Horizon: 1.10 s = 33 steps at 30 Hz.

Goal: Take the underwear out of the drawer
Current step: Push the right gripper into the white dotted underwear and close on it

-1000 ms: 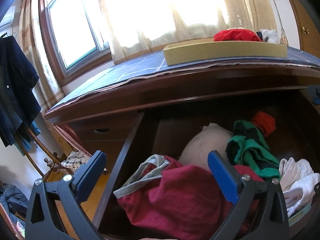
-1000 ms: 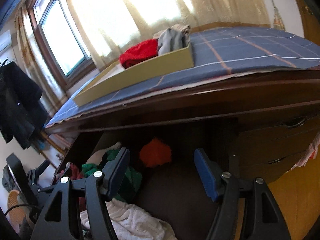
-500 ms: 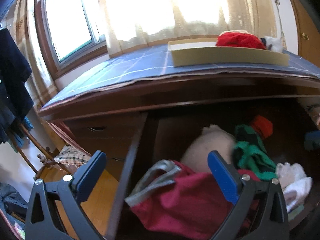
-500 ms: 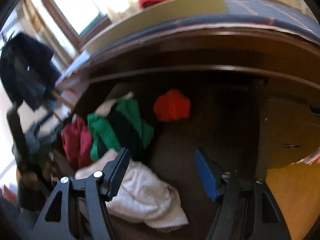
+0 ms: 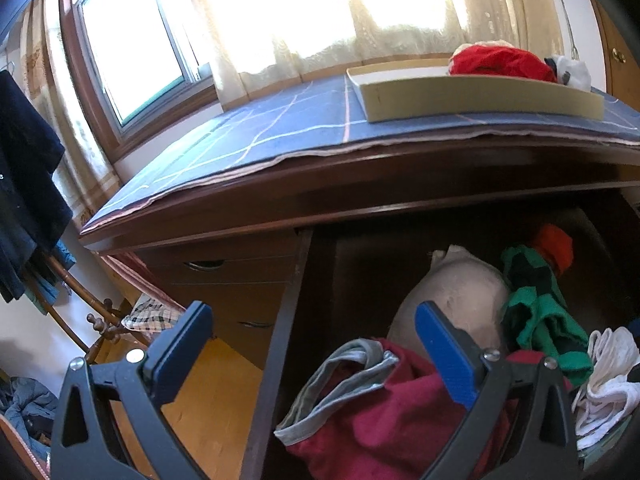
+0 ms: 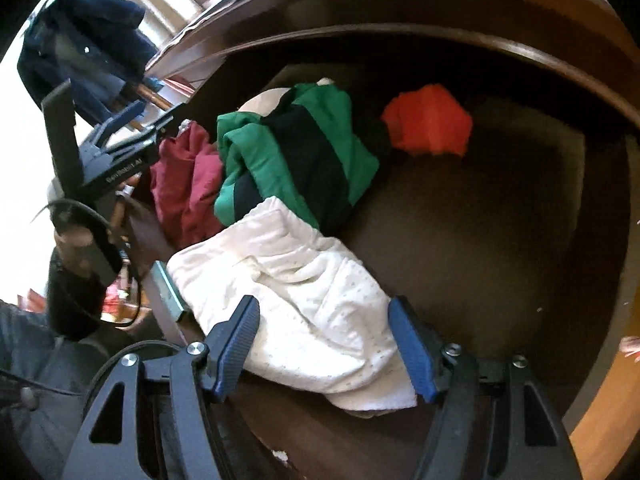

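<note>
The open dark wood drawer (image 6: 500, 240) holds several garments. Dark red underwear with a grey waistband (image 5: 380, 412) lies at its left end, just past my left gripper (image 5: 312, 316), which stands open over the drawer's left wall with nothing between its fingers. Behind it are a beige piece (image 5: 460, 292), a green and black garment (image 6: 296, 160) and a small orange-red piece (image 6: 428, 126). My right gripper (image 6: 323, 308) points steeply down, open, with its jaws either side of a white dotted garment (image 6: 304, 280) at the drawer's front. The left gripper (image 6: 148, 120) also shows in the right wrist view.
On the dresser top lies a blue checked cloth (image 5: 280, 128) with a tan tray (image 5: 472, 98) holding red and white clothes. Shut small drawers (image 5: 224, 276) sit left of the open one, over a wooden floor (image 5: 208, 392). A dark jacket (image 5: 24, 200) hangs at far left.
My right gripper has tipped downward and sunk toward the drawer; the dresser top has left its view and the white garment now lies between its jaws. The left gripper has drifted slightly left.
</note>
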Motion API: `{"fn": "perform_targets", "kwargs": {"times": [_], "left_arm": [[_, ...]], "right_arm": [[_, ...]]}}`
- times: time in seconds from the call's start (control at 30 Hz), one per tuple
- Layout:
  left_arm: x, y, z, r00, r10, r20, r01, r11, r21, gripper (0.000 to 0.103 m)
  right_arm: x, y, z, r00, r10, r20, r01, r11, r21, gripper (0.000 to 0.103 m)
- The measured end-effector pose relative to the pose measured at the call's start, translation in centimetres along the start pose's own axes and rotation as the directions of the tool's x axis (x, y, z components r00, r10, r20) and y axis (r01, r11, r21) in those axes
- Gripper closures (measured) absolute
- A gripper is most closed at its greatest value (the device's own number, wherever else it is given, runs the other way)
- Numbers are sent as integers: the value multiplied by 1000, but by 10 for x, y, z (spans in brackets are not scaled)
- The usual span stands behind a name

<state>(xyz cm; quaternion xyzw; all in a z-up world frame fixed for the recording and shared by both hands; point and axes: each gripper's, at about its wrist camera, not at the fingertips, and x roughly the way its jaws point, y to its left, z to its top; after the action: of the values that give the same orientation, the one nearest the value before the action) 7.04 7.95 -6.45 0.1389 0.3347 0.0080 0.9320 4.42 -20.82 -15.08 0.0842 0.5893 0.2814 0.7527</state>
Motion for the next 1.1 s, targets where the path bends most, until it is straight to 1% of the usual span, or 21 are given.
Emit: {"fn": "perform_targets", "kwargs": {"times": [0.07,0.13,0.2,0.27,0.33,0.43,0.47,0.53,0.57,0.6,0.7,0.77,0.93,1.03,1.1], "left_arm": [[3,-1,1,1000,5,-16,-5,1000,6,0],[5,-1,1,1000,8,-28,-8,1000,5,0],[6,-1,1,999,7,-31,-7,1000,4,0],[7,0,1,1000,3,-30,-3,1000,3,0],[8,-1,1,1000,1,-31,-1,1000,3,0],[8,-1,1,999,-3,-33,3,1000,4,0],[9,-1,1,999,-5,-33,5,1000,4,0],[9,1,1,999,-7,-31,7,1000,3,0],[10,1,0,1000,-7,-30,7,1000,2,0],[10,1,0,1000,-7,-30,7,1000,2,0],[10,1,1,999,-8,-31,8,1000,2,0],[9,1,0,1000,-8,-30,8,1000,1,0],[9,2,-3,1000,-10,-25,10,1000,1,0],[8,1,-3,1000,-12,-27,12,1000,0,0],[7,1,-3,1000,-15,-26,15,1000,2,0]], "right_arm": [[2,-10,3,998,56,-32,-54,998,42,34],[10,-18,10,991,106,-79,-101,992,70,34],[14,-22,14,986,125,-114,-117,991,71,34],[12,-24,18,985,126,-119,-118,990,72,34],[1,-22,21,983,152,-106,-147,988,48,34],[-15,-10,18,980,168,-106,-172,985,-28,34],[-16,-5,17,981,152,-120,-159,986,-54,34],[-10,2,15,984,61,-164,-81,990,-114,34],[-4,4,15,982,15,-188,-41,990,-136,34],[2,5,15,977,-9,-213,-23,988,-150,34],[20,4,15,959,-1,-284,-49,984,-169,34],[28,6,20,954,3,-300,-59,982,-177,34],[48,5,32,949,-9,-316,-48,984,-172,33],[50,1,36,955,-22,-295,-24,988,-151,26],[53,1,38,952,-36,-304,-6,990,-139,22]]}}
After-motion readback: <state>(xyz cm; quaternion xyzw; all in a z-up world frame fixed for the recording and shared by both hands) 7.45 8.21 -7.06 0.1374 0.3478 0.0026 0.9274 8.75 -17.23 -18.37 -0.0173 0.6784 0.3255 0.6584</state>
